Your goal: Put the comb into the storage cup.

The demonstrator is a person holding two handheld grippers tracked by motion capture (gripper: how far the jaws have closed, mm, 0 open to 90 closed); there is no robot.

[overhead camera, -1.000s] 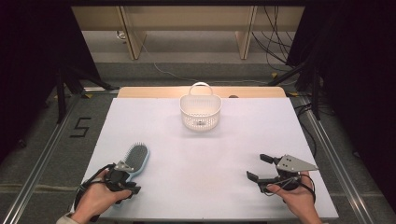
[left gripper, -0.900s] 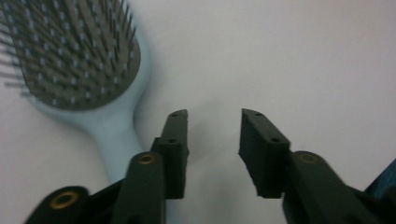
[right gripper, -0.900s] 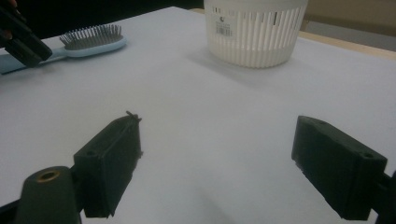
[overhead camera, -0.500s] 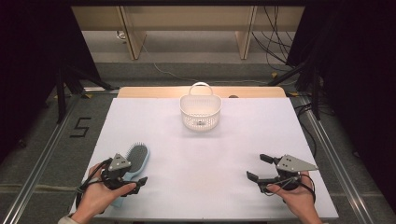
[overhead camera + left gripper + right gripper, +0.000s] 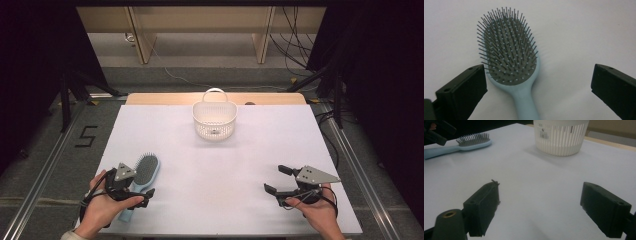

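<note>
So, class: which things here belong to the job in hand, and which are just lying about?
In the job:
- hairbrush, between the open left tongs

Lying about:
- white basket at the table's far side
- right tongs, open, nothing between them

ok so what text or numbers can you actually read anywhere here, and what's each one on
"5": a dark numeral marked on the grey floor left of the table.
Barcode sticker on the wall of the white basket: bars and small print are there, but too small and blurred to read.
Hairbrush: no lettering visible on it.
</note>
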